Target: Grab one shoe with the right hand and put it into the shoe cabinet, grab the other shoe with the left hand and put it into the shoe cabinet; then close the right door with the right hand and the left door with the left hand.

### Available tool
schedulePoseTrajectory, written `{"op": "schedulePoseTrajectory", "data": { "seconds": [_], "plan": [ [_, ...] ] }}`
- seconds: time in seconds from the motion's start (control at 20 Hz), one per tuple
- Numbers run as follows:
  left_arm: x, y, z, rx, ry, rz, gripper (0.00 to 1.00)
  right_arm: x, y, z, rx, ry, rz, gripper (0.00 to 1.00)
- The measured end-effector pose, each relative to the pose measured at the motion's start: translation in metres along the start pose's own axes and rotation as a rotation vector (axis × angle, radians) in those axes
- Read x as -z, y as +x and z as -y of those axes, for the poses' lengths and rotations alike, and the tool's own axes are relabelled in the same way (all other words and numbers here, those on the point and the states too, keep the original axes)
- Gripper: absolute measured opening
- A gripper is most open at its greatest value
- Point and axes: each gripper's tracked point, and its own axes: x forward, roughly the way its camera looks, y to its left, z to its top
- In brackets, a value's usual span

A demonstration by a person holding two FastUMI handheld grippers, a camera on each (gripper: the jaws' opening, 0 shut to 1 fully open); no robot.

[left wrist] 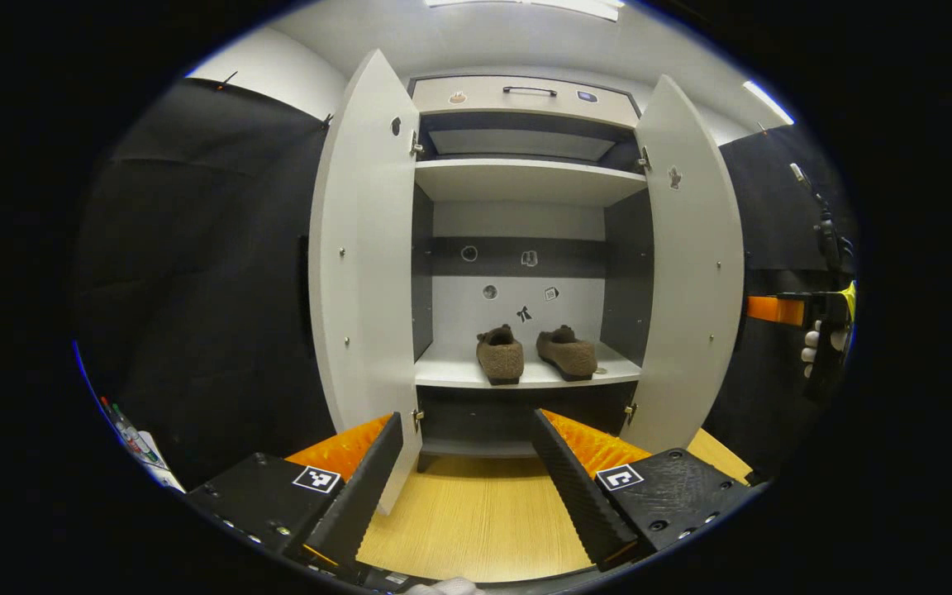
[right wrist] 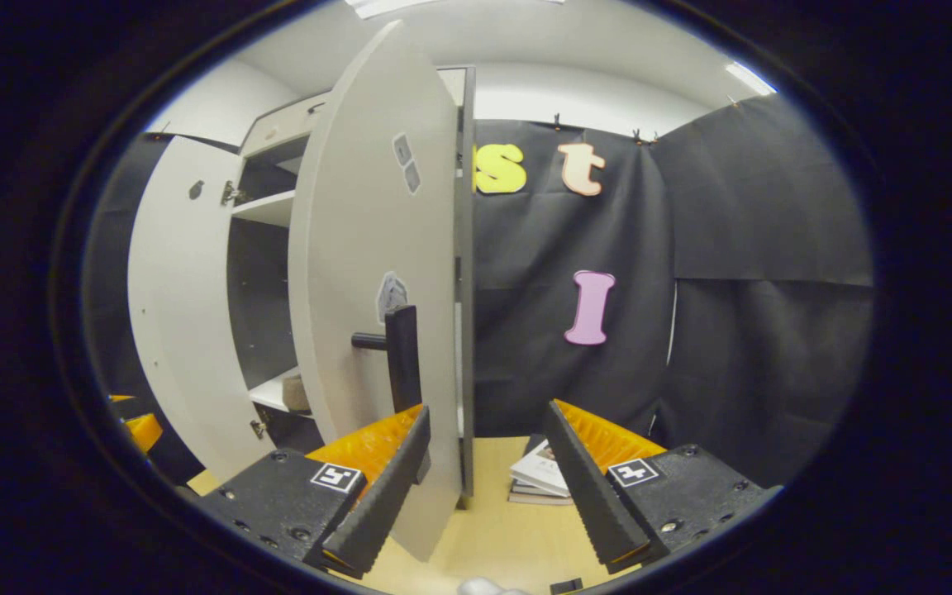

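Shoes (left wrist: 535, 354): 2 on cabinet shelf (left wrist: 525, 376) | right door handle (right wrist: 400, 357) in right gripper view | both tools agape, empty

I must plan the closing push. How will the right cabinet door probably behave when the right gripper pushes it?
The right door looks like a stiff flat panel, so it should not flex. Hinges on its cabinet edge suggest it swings rather than slides. Its smooth face may let the right gripper slip; the handle offers surer contact.
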Motion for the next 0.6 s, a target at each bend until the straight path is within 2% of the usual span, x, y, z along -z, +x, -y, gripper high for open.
{"op": "schedulePoseTrajectory", "data": {
  "seconds": [0.1, 0.15, 0.2, 0.25, 0.35, 0.5, 0.55, 0.6],
  "plan": [
    [0.001, -0.003, -0.011, -0.016, 0.003, -0.001, 0.96, 0.002, 0.007, -0.031, -0.05, 0.0, 0.0, 0.94],
    [0.001, -0.006, -0.016, -0.026, 0.004, -0.005, 0.96, 0.002, 0.013, -0.046, -0.072, 0.0, -0.001, 0.88],
    [0.003, -0.009, -0.022, -0.037, 0.005, -0.011, 0.96, 0.002, 0.019, -0.062, -0.097, -0.003, -0.002, 0.88],
    [0.004, -0.01, -0.027, -0.044, 0.007, -0.015, 0.96, 0.004, 0.025, -0.08, -0.132, -0.007, -0.01, 0.94],
    [0.006, -0.014, -0.036, -0.057, 0.013, -0.026, 0.96, 0.006, 0.028, -0.109, -0.181, 0.007, -0.021, 0.98],
    [0.006, -0.019, -0.047, -0.07, 0.026, -0.03, 0.96, 0.001, 0.014, -0.116, -0.156, -0.004, 0.009, 1.0],
    [0.006, -0.019, -0.051, -0.07, 0.028, -0.03, 1.0, 0.004, 0.008, -0.118, -0.149, -0.01, 0.011, 1.0],
    [0.006, -0.019, -0.053, -0.068, 0.028, -0.03, 0.96, 0.007, 0.002, -0.119, -0.142, -0.015, 0.008, 1.0]
  ]
}}
